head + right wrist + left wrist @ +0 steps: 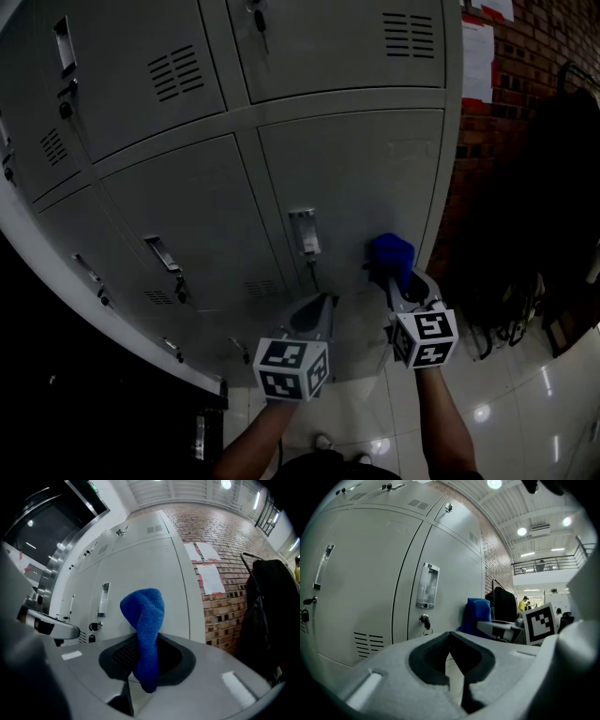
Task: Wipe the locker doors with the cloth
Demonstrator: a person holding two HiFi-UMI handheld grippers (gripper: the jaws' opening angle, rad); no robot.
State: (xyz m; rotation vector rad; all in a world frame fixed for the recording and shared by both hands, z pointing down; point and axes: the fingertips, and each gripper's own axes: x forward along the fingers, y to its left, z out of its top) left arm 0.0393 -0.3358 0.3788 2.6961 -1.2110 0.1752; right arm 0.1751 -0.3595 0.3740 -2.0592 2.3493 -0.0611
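Grey steel locker doors (347, 178), brick wall (497, 84) to their right, glossy tiled floor (487, 412). Right gripper (403, 281) clamped on blue cloth (391, 253), close by the lower-right door; left gripper (317, 307) jaws together, empty.

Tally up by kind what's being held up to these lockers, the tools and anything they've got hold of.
Grippers: 2, the left gripper shut and empty, the right gripper shut on something
Blue cloth: 1, held in the right gripper
Total: 3
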